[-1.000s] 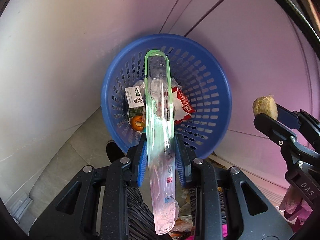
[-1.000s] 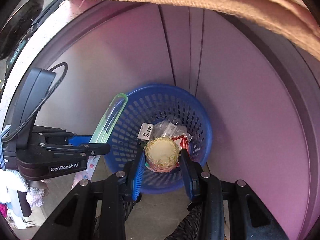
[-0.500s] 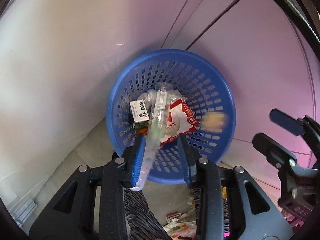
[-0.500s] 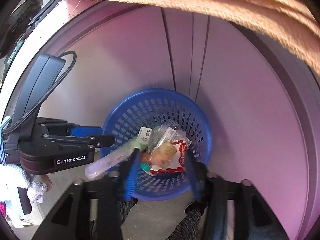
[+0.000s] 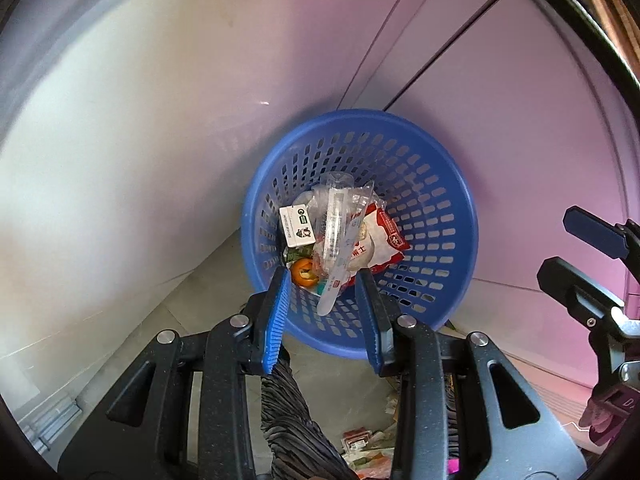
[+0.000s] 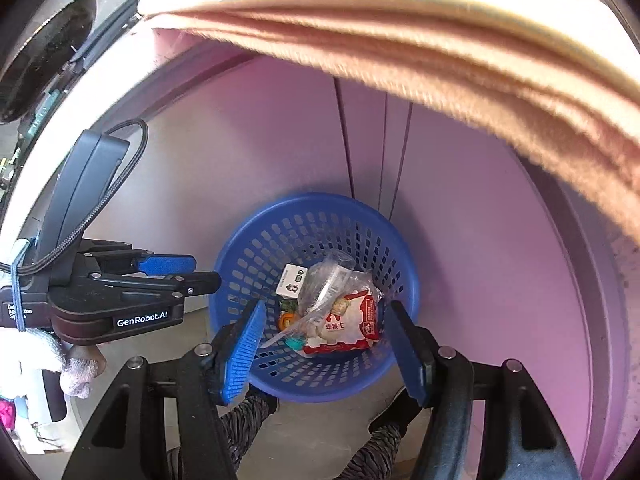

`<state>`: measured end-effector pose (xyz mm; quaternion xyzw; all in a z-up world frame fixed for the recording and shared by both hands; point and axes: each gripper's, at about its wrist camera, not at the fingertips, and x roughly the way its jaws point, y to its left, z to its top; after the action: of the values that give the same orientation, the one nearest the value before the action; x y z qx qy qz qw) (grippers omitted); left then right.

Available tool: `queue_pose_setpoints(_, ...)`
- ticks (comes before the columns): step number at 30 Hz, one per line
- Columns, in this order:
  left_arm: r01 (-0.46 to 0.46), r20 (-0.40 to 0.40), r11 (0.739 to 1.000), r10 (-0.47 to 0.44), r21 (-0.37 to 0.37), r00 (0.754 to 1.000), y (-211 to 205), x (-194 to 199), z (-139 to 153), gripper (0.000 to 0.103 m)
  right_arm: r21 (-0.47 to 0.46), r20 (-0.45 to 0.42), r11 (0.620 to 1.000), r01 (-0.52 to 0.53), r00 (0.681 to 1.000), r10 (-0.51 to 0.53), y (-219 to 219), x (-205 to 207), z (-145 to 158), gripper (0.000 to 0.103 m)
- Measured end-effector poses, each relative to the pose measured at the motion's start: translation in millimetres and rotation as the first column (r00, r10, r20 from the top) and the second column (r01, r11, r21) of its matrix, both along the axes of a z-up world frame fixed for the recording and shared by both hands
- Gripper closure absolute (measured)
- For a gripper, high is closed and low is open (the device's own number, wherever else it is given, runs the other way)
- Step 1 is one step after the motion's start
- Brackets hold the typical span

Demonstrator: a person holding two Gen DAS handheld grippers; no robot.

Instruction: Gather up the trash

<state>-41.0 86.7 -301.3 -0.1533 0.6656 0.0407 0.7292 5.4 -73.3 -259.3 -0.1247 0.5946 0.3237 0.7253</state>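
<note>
Both drops landed: the clear tube (image 5: pixel 335 240) and the yellow lump, clamped a second ago, now lie in the blue basket (image 5: pixel 448 184). Left gripper (image 5: pixel 324 292) sits released and empty; right gripper (image 6: pixel 324 336) has just been opening, nothing between. Risk: the tube's end pokes up toward 6 o'clock, so a careless dip could flick it out.

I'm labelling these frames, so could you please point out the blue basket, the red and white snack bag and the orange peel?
blue basket (image 5: pixel 432 152): left wrist view, on its far rim.
red and white snack bag (image 6: pixel 352 326): right wrist view, on its printed front.
orange peel (image 5: pixel 303 271): left wrist view, on the curled peel.
</note>
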Motion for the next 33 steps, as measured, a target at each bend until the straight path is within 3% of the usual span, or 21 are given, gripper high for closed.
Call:
queue_pose_setpoints(10,-0.015,0.118,0.998,0.009,0.053,0.993,6,-10,61,0.07,0.096,0.046,0.995,-0.022,0.999,0.017,-12,-5,61,0.039)
queue_pose_setpoints(18,-0.025,0.241,0.996,0.005,0.08,0.97,1,-11,122,0.07,0.19,0.098,0.981,-0.023,0.995,0.004,-27,-3,118,0.038)
queue_pose_setpoints(24,-0.025,0.343,0.996,-0.005,0.084,0.939,-7,-5,168,0.07,0.241,0.181,0.97,-0.018,0.983,-0.027,-40,-2,162,0.034)
queue_pose_setpoints(28,-0.036,0.413,0.996,-0.002,0.084,0.911,-12,3,199,0.057,0.275,0.225,0.961,0.01,0.972,-0.074,-54,4,189,0.031)
queue_pose_setpoints(33,-0.037,0.495,0.995,-0.013,0.091,0.869,-18,19,241,0.052,0.322,0.279,0.945,0.061,0.948,-0.156,-79,13,222,0.024)
